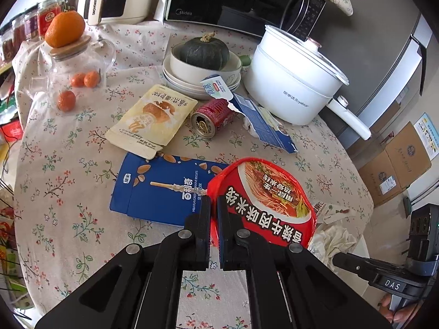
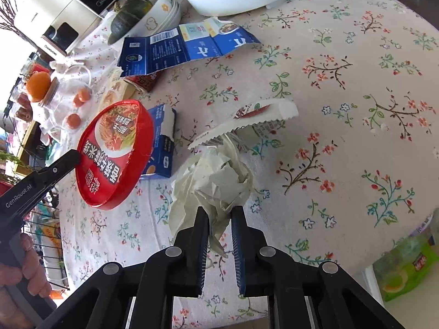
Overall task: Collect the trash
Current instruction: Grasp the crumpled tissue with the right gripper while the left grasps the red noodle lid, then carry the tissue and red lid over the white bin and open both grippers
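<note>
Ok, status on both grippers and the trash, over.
Left gripper shut on red noodle lid, lifted. Right gripper shut on crumpled tissue. Can, blue biscuit box, snack pouch still on table. Nothing blocking.

cans (image 1: 212, 117): 1 | blue boxes (image 1: 162, 192): 2 | tangerines (image 1: 66, 100): 4 | pumpkins (image 1: 204, 52): 1

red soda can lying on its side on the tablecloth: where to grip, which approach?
Grip the red soda can across the middle of its round body, coming from above with the jaws either side. It lies flat, its open top facing the camera, so the curved sides are free. The torn blue carton crowds its far end and the cream snack pouch lies just beside it, so keep the fingers narrow.
</note>
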`<act>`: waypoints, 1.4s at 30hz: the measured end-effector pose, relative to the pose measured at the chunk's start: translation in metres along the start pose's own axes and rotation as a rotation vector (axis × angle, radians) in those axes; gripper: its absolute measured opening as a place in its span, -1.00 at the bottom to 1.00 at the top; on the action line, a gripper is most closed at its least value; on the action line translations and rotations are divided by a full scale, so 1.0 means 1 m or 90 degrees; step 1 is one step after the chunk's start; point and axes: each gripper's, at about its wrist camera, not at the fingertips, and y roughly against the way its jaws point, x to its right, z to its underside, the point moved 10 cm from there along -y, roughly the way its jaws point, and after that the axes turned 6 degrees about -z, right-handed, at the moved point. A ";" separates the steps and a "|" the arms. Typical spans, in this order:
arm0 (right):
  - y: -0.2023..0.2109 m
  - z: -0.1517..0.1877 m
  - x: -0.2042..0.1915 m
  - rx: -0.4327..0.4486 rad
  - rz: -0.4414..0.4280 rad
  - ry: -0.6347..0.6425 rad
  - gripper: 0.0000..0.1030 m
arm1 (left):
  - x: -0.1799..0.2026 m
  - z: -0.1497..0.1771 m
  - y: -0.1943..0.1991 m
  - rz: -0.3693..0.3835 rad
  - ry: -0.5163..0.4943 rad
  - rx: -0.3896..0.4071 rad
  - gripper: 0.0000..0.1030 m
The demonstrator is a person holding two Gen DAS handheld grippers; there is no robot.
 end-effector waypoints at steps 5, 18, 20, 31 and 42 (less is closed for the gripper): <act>0.009 0.010 0.000 0.001 -0.004 0.009 -0.72 | 0.001 0.004 0.011 0.007 -0.008 0.008 -0.93; 0.061 -0.020 -0.026 0.108 -0.162 -0.021 -0.72 | -0.003 0.005 0.023 0.018 -0.009 0.016 -0.93; 0.060 -0.023 -0.025 0.116 -0.150 -0.018 -0.73 | -0.003 0.006 0.022 0.014 -0.012 0.013 -0.93; -0.005 0.022 0.020 -0.040 0.017 -0.028 -0.78 | -0.008 0.014 0.021 0.013 -0.021 0.001 -0.93; 0.073 -0.003 0.013 0.092 -0.004 -0.008 -0.79 | 0.028 0.012 0.034 0.056 -0.048 0.018 -0.93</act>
